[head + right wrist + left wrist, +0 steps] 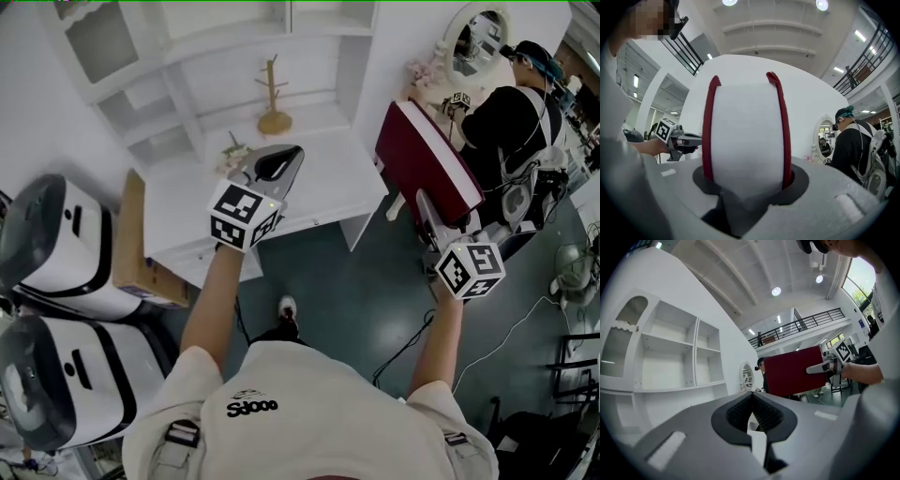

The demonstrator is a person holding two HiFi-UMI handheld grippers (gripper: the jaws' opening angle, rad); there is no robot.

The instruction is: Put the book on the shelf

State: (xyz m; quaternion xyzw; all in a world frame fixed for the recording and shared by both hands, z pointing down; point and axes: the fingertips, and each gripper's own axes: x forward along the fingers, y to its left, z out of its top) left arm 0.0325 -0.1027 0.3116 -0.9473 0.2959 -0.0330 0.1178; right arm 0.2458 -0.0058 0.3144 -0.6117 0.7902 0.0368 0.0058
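In the head view, the left hand-held gripper (279, 161) hovers over the white bench (328, 192) with its dark pads drawn together and nothing between them. The right hand-held gripper (427, 214) is clamped on the near edge of a dark red book (427, 155). The book is held tilted in the air just off the bench's right corner, above the dark floor (375, 309) and well apart from the white shelf unit (202, 56) at the back of the bench. A wooden peg stand (273, 98) rests on the bench below the shelves, and a cardboard box (139, 246) leans at the bench's left end. Beyond the book, another person (511, 117) in black faces a round mirror (476, 37). The left gripper view shows the ribbed pads meeting at a narrow slit, empty, with bare shelf compartments to the left and the red cover held up at the right by the other gripper. The right gripper view shows the jaws closed on the book, its white page block standing upright between the two red covers.
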